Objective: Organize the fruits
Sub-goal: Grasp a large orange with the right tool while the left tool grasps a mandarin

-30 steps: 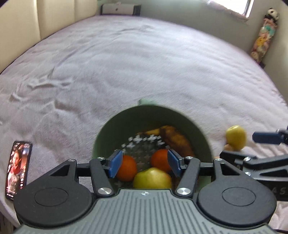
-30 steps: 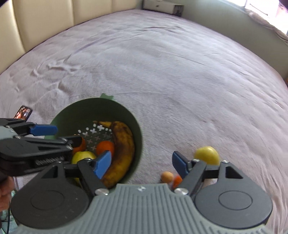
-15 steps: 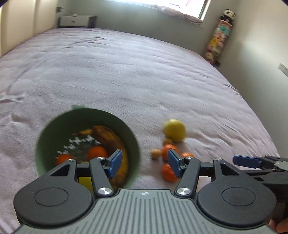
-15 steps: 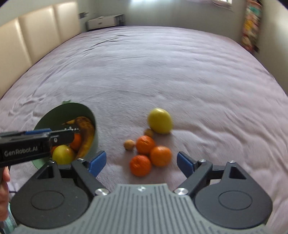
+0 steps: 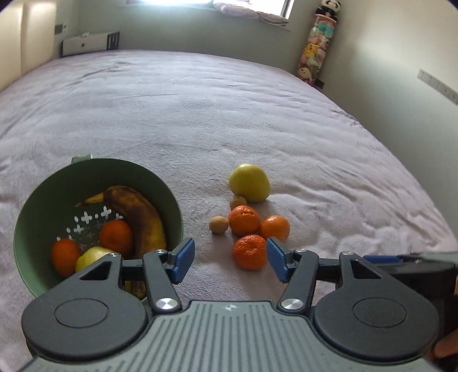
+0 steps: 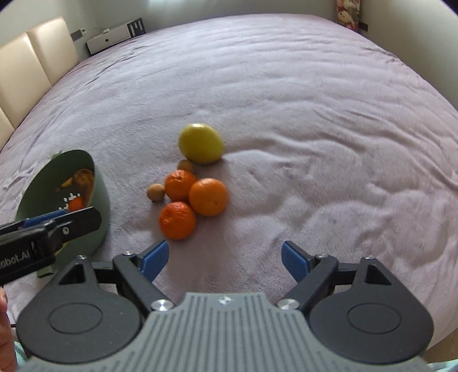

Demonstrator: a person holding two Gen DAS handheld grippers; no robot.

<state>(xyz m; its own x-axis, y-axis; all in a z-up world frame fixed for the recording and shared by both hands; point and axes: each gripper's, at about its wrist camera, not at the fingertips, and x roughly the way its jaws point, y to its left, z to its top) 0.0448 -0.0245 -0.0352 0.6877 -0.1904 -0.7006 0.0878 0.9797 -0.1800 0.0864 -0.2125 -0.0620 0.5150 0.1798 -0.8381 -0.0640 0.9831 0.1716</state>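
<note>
Both the left gripper and the right gripper are held agape with nothing between the pads; the right jaws have just been widening. 3 oranges, 1 yellow apple and 2 small brown fruits, possibly longans, lie on the bed, beside the green bowl holding a banana.

A bed covered with a lilac-grey, lightly wrinkled blanket fills most of both views. A cream padded headboard stands along its left edge. A low white unit with a dark slotted end sits against the far wall. A column of stacked plush toys, topped by a panda, occupies the far right corner. A bright window is located above the far wall.
</note>
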